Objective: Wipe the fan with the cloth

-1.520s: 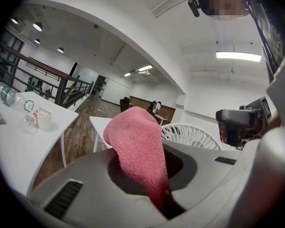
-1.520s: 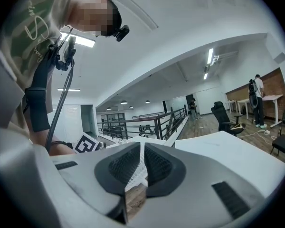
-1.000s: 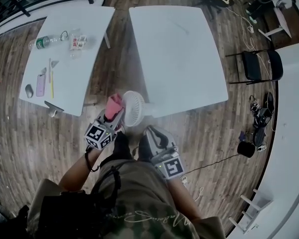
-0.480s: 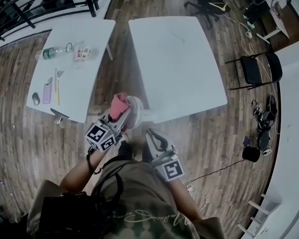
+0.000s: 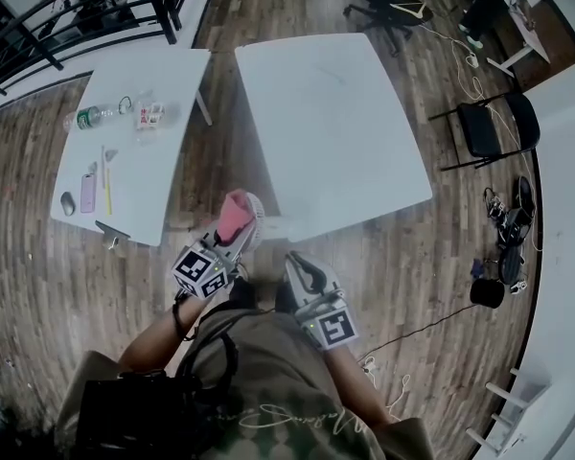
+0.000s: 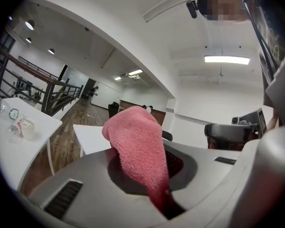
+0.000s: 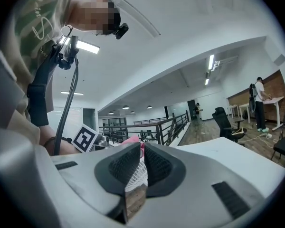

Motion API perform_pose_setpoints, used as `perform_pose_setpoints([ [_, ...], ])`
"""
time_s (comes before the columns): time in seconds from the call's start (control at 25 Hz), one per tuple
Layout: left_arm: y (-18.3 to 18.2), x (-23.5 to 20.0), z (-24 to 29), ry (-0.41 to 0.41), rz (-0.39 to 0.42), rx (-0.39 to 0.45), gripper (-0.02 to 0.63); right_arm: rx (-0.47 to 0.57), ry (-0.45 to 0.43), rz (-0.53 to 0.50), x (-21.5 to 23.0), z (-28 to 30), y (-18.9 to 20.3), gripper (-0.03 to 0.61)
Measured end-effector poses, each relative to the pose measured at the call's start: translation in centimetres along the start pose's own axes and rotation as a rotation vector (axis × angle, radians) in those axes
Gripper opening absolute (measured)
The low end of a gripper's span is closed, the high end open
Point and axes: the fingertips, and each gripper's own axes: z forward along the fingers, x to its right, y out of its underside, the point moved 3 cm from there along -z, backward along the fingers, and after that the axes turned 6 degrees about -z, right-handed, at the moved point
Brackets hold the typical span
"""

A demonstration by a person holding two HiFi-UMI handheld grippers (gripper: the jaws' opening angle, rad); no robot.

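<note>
A small white fan stands by the near corner of the right white table. My left gripper is shut on a pink cloth, which lies over most of the fan's round face. In the left gripper view the cloth rises in a fold from the closed jaws of the left gripper. My right gripper hovers just right of the fan, a little short of it, jaws shut and empty. Through the slit of the right gripper I see the fan's grille and a bit of the cloth.
The left white table carries a bottle, a phone, a mouse and small items. A black chair and cables lie to the right on the wooden floor. A dark railing runs along the far left.
The left gripper has carried the cloth up and to the right, from beside the fan onto its face, so it now covers most of the grille. The right gripper has barely shifted.
</note>
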Motion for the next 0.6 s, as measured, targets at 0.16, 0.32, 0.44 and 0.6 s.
perform_pose_setpoints([
  [0.16,-0.4,-0.7,0.5,-0.009,-0.014,0.003,0.038,0.005,-0.003,0.0,0.6,0.1,-0.1,0.025],
  [0.32,-0.6,-1.5,0.9,-0.017,-0.008,0.006,0.038,-0.003,-0.002,0.002,0.8,0.3,0.1,0.025],
  [0.44,-0.7,-2.0,1.2,-0.026,-0.006,0.016,0.038,-0.011,0.004,0.008,1.1,0.2,0.4,0.025],
  [0.6,-0.7,-2.6,1.5,-0.024,0.014,0.015,0.038,-0.021,0.012,0.015,1.5,0.2,0.5,0.025],
])
